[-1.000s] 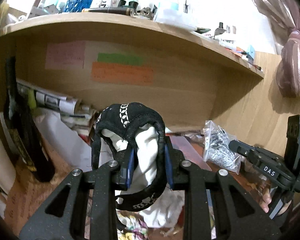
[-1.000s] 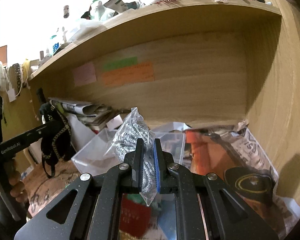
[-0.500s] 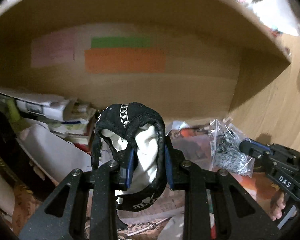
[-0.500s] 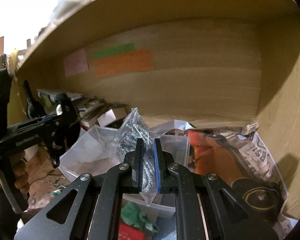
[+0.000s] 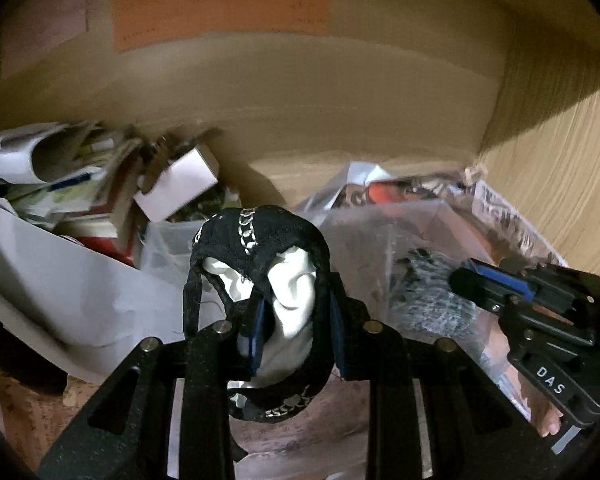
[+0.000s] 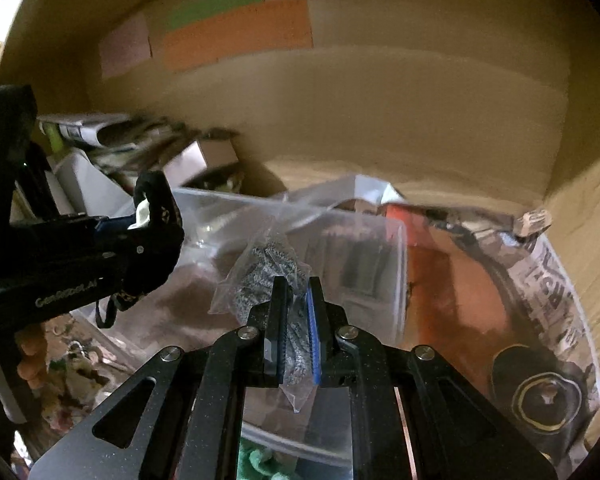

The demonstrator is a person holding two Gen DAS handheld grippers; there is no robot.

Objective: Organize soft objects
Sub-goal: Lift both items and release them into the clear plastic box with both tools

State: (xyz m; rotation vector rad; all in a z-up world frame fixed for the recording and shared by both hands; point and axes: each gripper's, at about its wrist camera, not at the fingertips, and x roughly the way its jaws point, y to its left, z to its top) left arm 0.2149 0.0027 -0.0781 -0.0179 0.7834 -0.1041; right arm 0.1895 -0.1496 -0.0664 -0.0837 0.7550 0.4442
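Note:
My left gripper (image 5: 296,312) is shut on a bundle of white cloth (image 5: 292,296) wrapped in a black band with silver trim (image 5: 256,236); the bundle sticks up between the jaws. In the right wrist view the same gripper (image 6: 156,220) and its bundle hang at the left, over the edge of a clear plastic box (image 6: 400,240). My right gripper (image 6: 296,292) is shut on a clear plastic bag of grey steel wool (image 6: 264,276), held above that box. In the left wrist view the right gripper (image 5: 476,280) reaches in from the right with the bag (image 5: 424,300).
Both grippers are under a wooden shelf, facing its back wall with orange (image 6: 236,32), green and pink paper labels. Stacked papers and a white carton (image 5: 176,184) lie at the left. Newspaper (image 6: 556,276) and a dark round object (image 6: 544,396) lie at the right. A hand (image 5: 540,412) holds the right gripper.
Both grippers have moved forward and down into the space under the shelf, closer to the clear box. Each still holds its load. The shelf top has left both views.

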